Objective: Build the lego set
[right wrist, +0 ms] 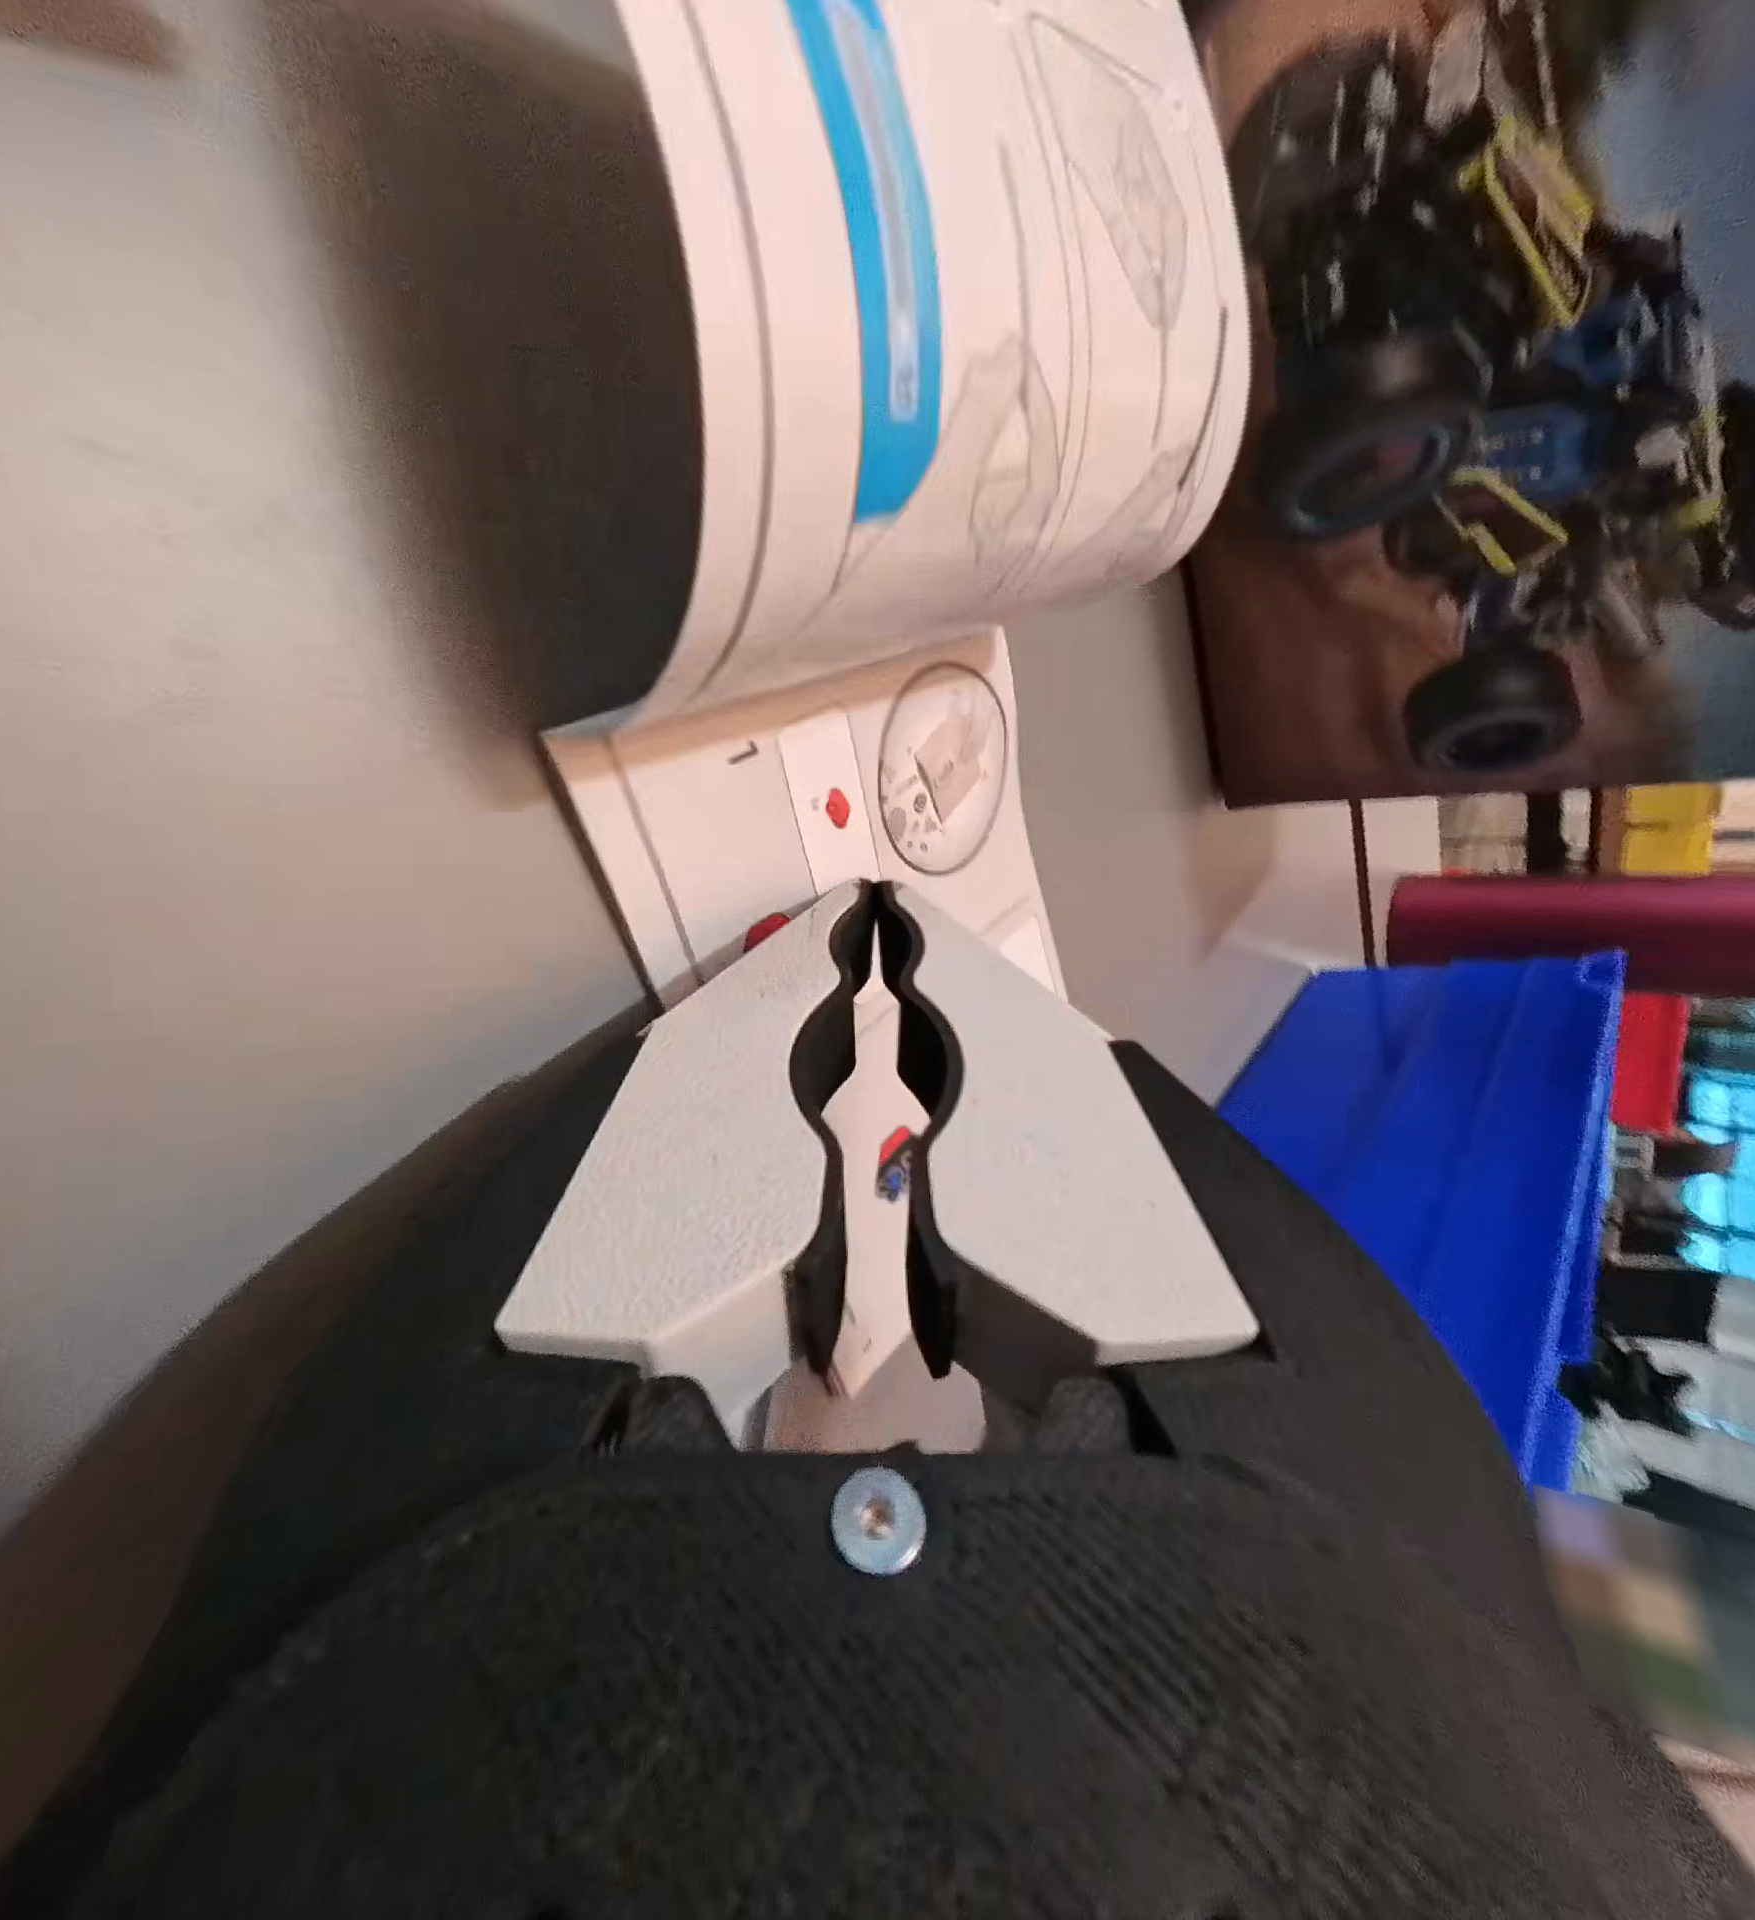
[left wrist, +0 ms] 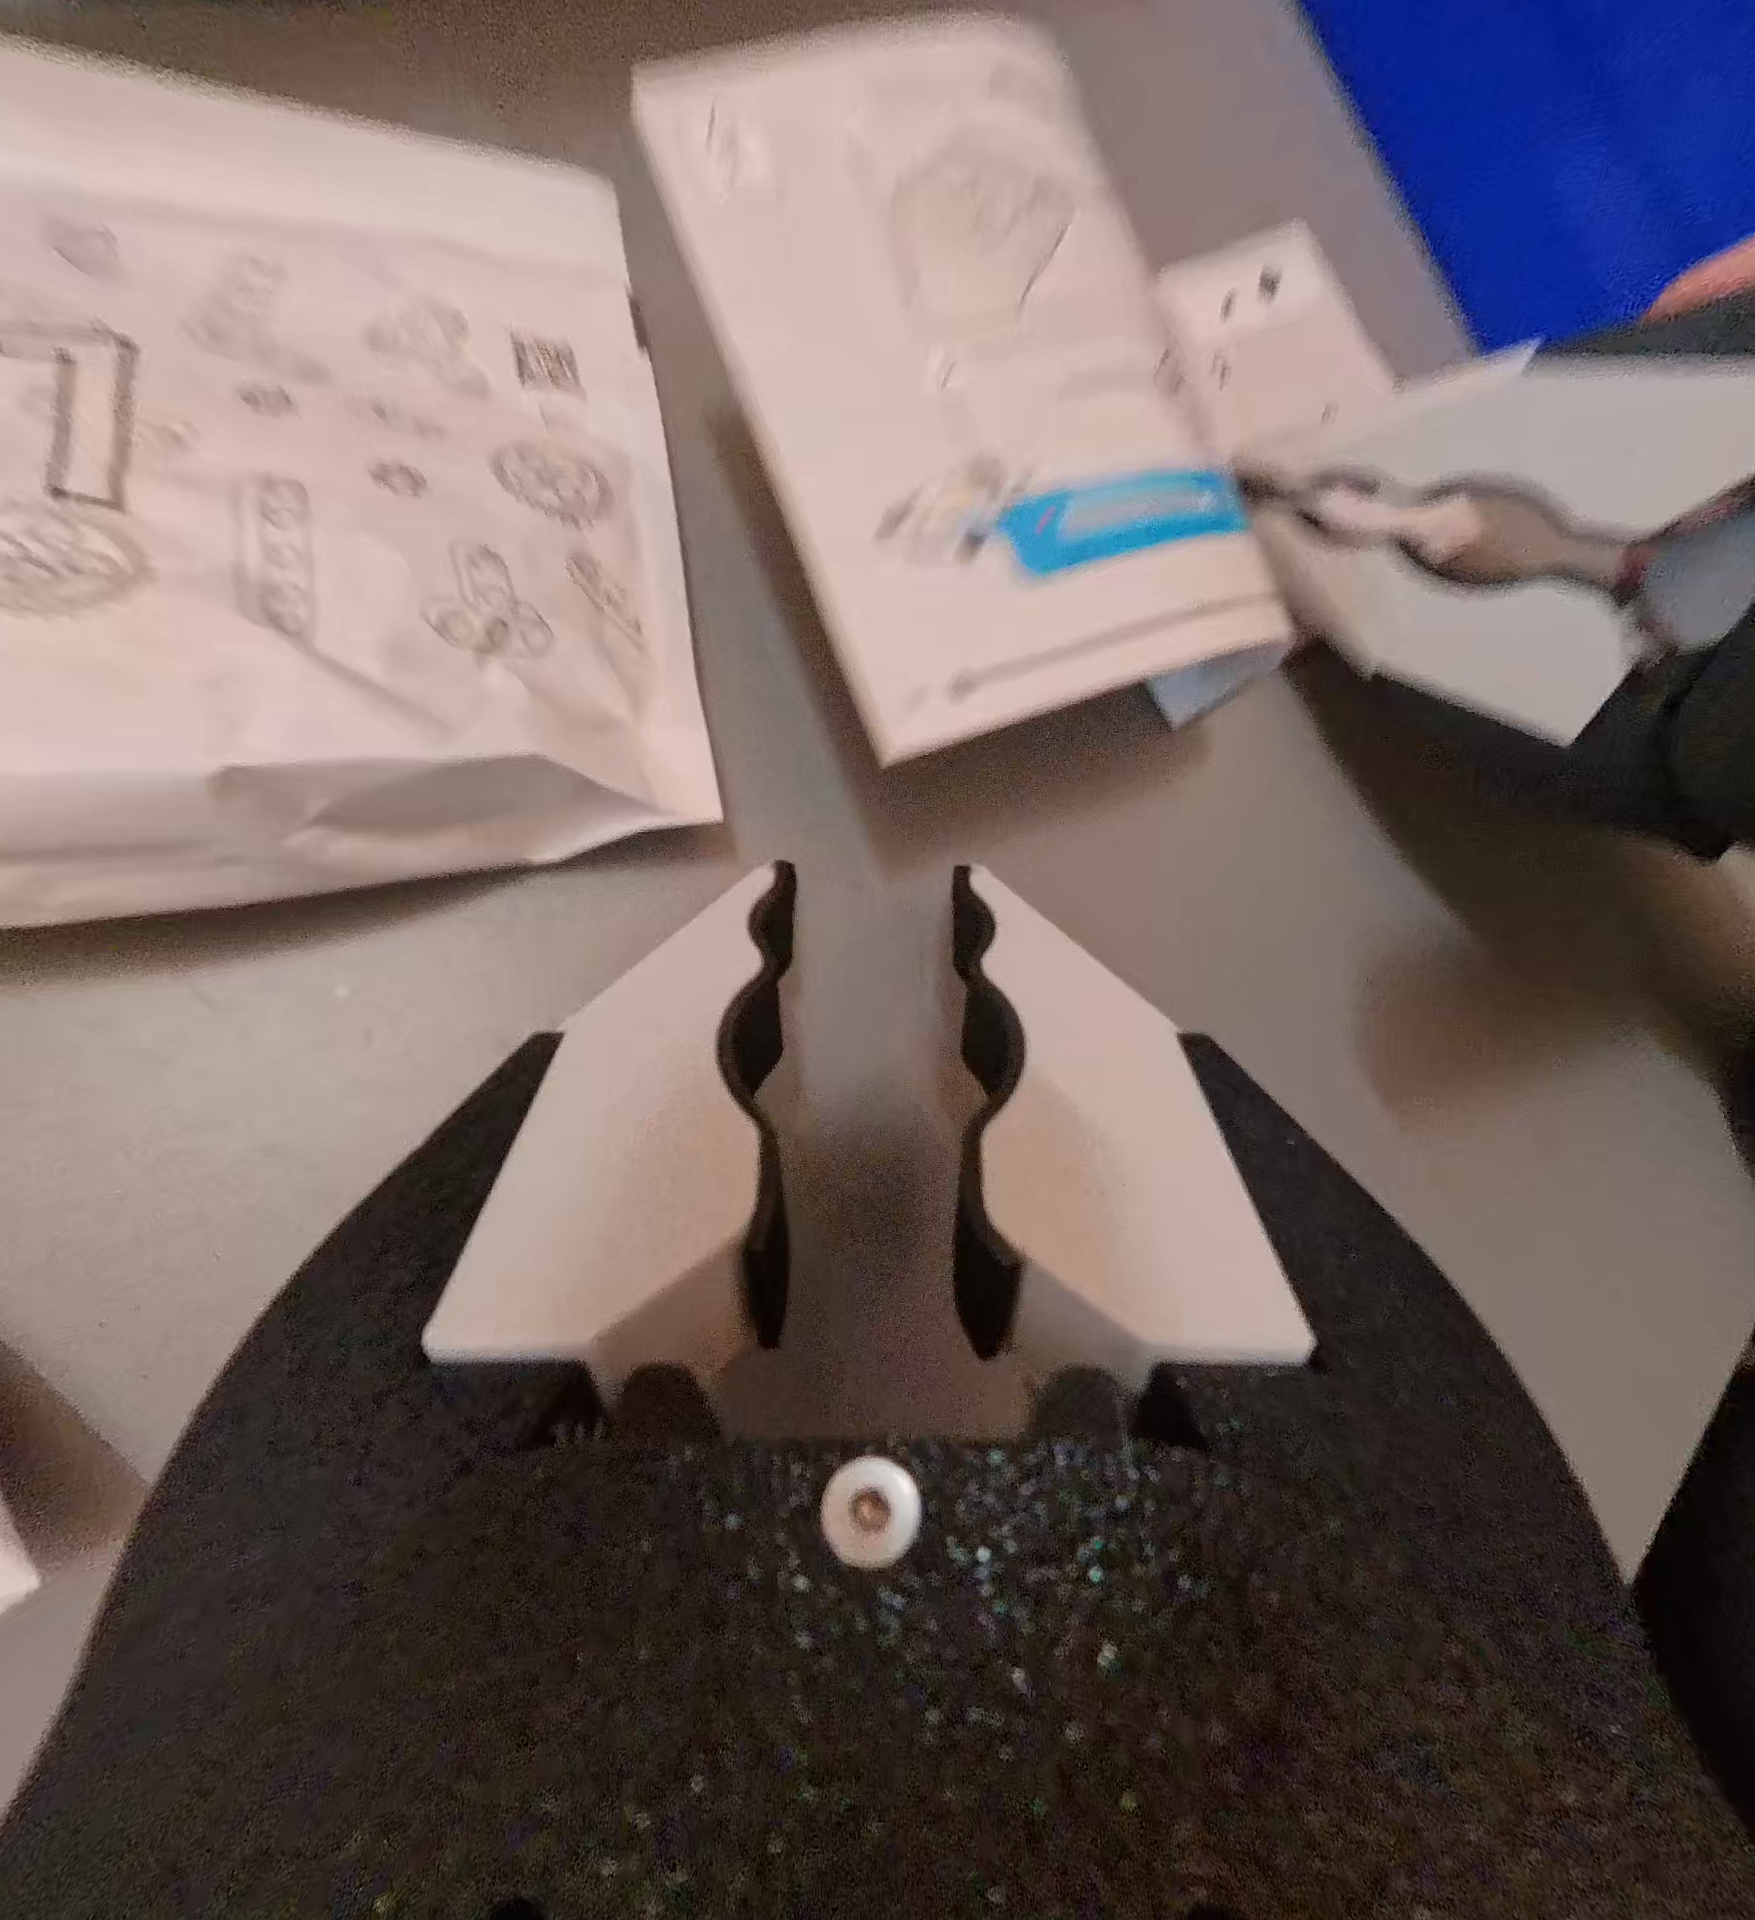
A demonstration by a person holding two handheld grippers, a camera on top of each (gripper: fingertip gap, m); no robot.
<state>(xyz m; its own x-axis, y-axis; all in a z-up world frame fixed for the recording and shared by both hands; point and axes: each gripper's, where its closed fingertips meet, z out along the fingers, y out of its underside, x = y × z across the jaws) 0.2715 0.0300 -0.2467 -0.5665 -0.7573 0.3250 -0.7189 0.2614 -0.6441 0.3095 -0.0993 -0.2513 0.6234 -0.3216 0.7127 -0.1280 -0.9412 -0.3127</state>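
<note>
My right gripper (right wrist: 871,891) is pinched shut on a page of the instruction booklet (right wrist: 914,790), whose long axis runs straight ahead from its fingertips. My left gripper (left wrist: 871,883) hovers narrowly parted and empty over the table (left wrist: 229,1091), with the booklet (left wrist: 956,416) ahead, angled right, and the paper parts bag (left wrist: 260,520) ahead-left.

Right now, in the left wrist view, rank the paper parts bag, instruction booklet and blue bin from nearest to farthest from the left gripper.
1. Paper parts bag: ahead-left of the left gripper; too close to call against the booklet.
2. Instruction booklet: just ahead, slightly right.
3. Blue bin: farthest, top right.
</note>
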